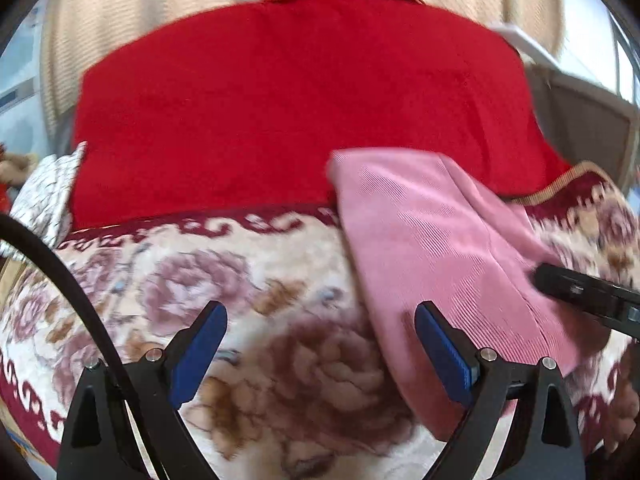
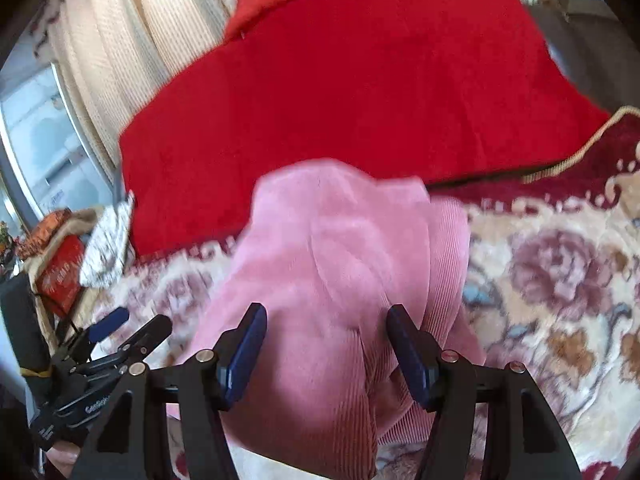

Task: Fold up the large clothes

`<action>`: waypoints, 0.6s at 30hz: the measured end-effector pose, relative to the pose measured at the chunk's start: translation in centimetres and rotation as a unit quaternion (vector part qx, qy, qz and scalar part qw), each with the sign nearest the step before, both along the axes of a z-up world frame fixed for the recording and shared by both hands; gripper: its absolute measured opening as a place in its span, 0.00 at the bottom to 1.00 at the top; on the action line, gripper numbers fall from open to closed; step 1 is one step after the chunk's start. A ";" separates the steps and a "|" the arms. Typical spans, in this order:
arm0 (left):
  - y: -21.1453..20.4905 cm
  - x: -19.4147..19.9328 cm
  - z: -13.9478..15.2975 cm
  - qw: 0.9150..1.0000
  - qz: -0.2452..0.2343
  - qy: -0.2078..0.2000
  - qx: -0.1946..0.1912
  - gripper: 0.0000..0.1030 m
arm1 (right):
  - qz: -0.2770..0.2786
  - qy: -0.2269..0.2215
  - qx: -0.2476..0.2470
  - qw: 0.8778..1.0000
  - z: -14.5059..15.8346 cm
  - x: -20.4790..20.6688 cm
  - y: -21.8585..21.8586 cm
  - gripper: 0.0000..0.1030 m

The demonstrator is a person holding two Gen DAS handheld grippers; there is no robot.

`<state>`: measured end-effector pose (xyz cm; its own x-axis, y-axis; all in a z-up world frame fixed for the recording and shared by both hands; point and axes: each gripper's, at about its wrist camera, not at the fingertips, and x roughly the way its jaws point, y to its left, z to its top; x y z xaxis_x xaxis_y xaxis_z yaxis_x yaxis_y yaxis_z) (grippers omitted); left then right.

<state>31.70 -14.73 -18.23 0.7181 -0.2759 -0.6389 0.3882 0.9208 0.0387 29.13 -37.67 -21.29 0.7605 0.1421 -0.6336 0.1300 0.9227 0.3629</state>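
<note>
Pink ribbed corduroy garment (image 2: 340,280) lies folded in narrow strip on floral plush blanket (image 1: 240,300), far end overlapping red fleece blanket (image 1: 300,100); flat bed surface serves as folding base.

My left gripper (image 1: 320,336): jaws wide, nothing held, over blanket just left of garment edge, positioned for next grab, I judge.

My right gripper (image 2: 326,336): jaws wide, garment beneath gap; contact with cloth not determinable.

Motion blur throughout. Garment near end hidden behind right gripper body. Garment type unclear. Cream curtain (image 1: 120,20) behind bed.
</note>
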 end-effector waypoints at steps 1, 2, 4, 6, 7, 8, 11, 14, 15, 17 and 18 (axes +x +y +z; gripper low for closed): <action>-0.6 -0.2 -0.3 1.000 -0.006 -0.002 0.014 0.92 | 0.003 0.016 0.005 1.000 -0.6 0.4 -0.1 0.64; -1.1 -0.5 -0.4 0.999 -0.004 -0.016 0.027 0.92 | 0.006 0.028 0.018 0.999 -1.2 0.7 -0.3 0.64; -1.3 -1.0 -0.2 0.999 -0.007 -0.034 0.033 0.92 | 0.008 0.033 0.042 0.999 -1.6 0.8 -0.9 0.64; -1.0 -0.8 -0.2 0.999 -0.006 -0.021 0.023 0.92 | 0.008 0.032 0.052 0.998 -1.6 0.7 -1.3 0.64; -0.7 -0.5 -0.2 1.000 -0.005 -0.011 0.011 0.92 | 0.006 0.028 0.058 0.998 -1.5 0.6 -1.5 0.64; -0.4 -0.3 -0.2 1.000 -0.002 0.001 -0.001 0.92 | 0.005 0.020 0.061 0.998 -1.3 0.4 -1.7 0.65; 0.3 0.1 0.1 0.999 0.010 0.003 -0.030 0.92 | -0.008 -0.018 0.063 0.998 0.0 -0.6 -2.3 0.65; 1.0 0.1 0.5 0.998 0.014 0.001 -0.062 0.92 | -0.021 -0.037 0.080 0.996 0.3 -1.2 -3.3 0.65; 1.0 0.3 0.4 0.997 0.007 0.012 -0.074 0.92 | -0.022 -0.031 0.086 0.996 0.0 -1.0 -3.5 0.65; 0.1 0.8 -0.5 0.996 -0.011 0.047 -0.073 0.92 | -0.021 -0.008 0.082 0.996 -0.7 -0.3 -3.3 0.64; -0.5 1.0 -1.2 0.996 -0.021 0.066 -0.063 0.92 | -0.015 0.017 0.073 0.997 -1.4 0.4 -3.0 0.65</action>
<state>32.73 -15.27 -19.40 0.6156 -0.3887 -0.6855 0.4211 0.8975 -0.1307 29.48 -40.67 -22.71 0.7442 0.2117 -0.6336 0.1719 0.8558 0.4878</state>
